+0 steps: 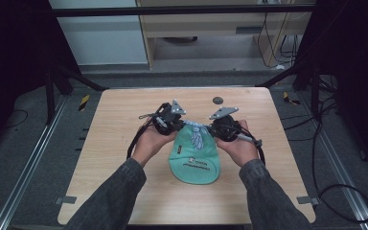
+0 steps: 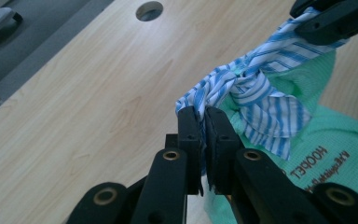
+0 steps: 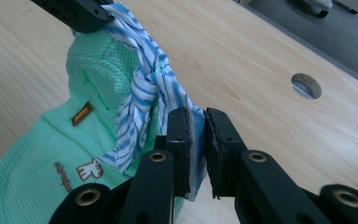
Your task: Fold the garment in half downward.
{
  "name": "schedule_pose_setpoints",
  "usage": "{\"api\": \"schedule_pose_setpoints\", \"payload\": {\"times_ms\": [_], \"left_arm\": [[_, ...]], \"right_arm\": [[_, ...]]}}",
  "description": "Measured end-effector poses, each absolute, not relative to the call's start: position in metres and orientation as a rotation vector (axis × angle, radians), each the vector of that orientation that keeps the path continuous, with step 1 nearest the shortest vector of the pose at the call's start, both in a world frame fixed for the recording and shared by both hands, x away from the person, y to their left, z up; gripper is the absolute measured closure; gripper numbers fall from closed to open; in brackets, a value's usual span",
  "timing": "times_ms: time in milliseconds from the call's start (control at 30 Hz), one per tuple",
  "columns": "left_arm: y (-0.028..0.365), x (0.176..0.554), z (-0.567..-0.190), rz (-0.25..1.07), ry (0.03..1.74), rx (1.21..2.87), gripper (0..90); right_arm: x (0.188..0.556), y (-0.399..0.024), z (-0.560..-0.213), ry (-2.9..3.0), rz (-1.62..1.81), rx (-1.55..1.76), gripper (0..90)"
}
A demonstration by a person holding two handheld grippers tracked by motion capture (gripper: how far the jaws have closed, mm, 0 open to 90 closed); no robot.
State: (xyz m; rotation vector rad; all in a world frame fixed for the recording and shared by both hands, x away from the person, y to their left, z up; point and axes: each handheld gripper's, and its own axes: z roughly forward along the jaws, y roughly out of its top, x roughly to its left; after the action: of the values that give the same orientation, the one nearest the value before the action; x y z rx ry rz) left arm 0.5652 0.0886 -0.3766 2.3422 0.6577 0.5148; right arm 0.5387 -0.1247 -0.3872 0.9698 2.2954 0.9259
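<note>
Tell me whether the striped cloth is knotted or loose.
Knotted: the striped cloth twists into a knot against the green garment, each end clamped by the left gripper and right gripper.

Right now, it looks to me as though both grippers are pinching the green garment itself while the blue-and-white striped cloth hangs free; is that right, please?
Not quite. Both the left gripper and the right gripper are shut on the blue-and-white striped cloth, each on one end of it, as the two gripper views show. The cloth is knotted at the top of the green garment, which lies on the table.
</note>
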Motion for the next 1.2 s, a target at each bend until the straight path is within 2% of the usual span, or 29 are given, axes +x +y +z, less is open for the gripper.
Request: {"api": "schedule_pose_setpoints", "payload": {"times_ms": [633, 1200], "left_arm": [[0.094, 0.534, -0.406, 0.476, 0.643, 2.351, 85.9], [0.099, 0.524, -0.411, 0.452, 0.639, 2.36, 86.0]], "right_arm": [[0.509, -0.127, -0.42, 2.325, 0.937, 0.953, 78.6], [0.501, -0.127, -0.422, 2.359, 0.927, 0.931, 81.0]]}}
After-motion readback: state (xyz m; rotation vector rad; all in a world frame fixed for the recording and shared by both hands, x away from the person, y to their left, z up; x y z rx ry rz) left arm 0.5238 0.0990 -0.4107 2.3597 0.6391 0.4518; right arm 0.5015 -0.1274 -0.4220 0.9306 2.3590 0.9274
